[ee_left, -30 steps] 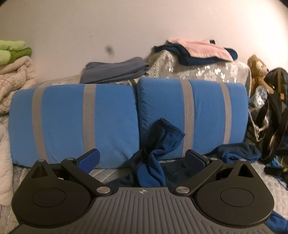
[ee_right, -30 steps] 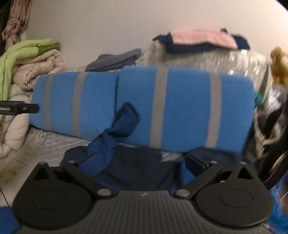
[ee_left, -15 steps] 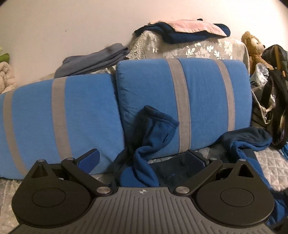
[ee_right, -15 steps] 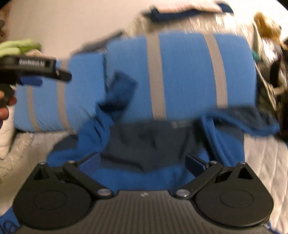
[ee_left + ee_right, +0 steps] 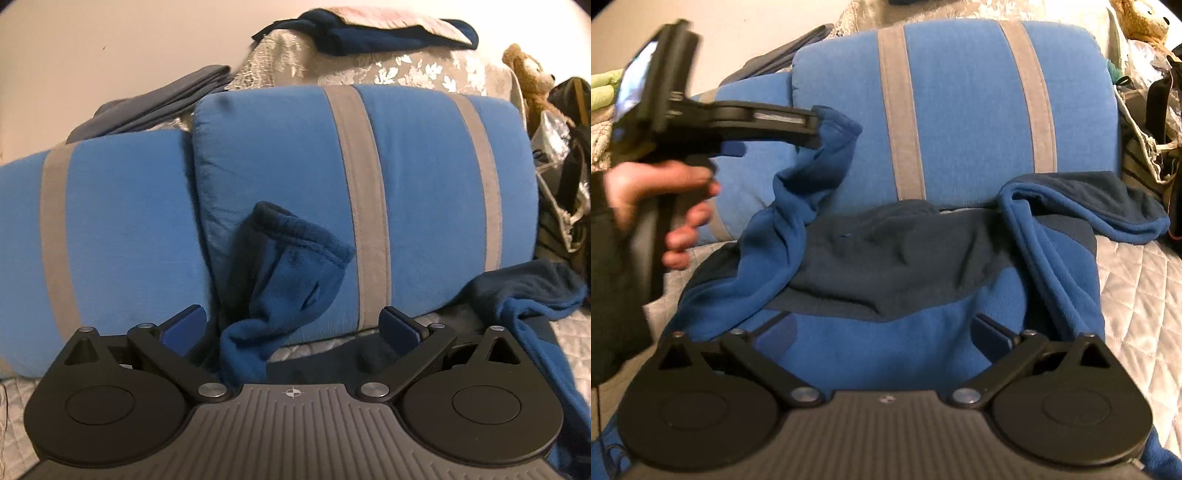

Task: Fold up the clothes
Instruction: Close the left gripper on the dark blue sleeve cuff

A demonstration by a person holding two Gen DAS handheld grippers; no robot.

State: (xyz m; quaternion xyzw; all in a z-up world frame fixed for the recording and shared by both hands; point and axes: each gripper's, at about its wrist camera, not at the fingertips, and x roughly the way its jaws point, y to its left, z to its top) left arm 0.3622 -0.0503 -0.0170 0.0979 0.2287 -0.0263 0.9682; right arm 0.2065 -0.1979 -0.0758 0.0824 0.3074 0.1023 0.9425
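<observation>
A blue fleece top [image 5: 886, 266] with a dark navy yoke lies on the quilted bed against blue pillows. Its left sleeve [image 5: 288, 273] stands up against a pillow; its right sleeve [image 5: 1082, 206] drapes to the right. My left gripper [image 5: 291, 325] is open, its fingers either side of the left sleeve's lower part; it also shows in the right wrist view [image 5: 812, 129], tips beside the sleeve cuff. My right gripper [image 5: 882, 332] is open and empty, hovering over the top's blue body.
Two blue pillows with grey stripes [image 5: 406, 192] stand behind the top. Folded clothes [image 5: 369, 29] lie on a lace-covered stack behind. A teddy bear [image 5: 528, 77] and dark bags [image 5: 1160, 122] are at the right. Quilted bedspread [image 5: 1137, 295] shows on both sides.
Both grippers moved closer to the top. The left gripper swung right toward the upright sleeve. The right gripper tilted down over the top's body.
</observation>
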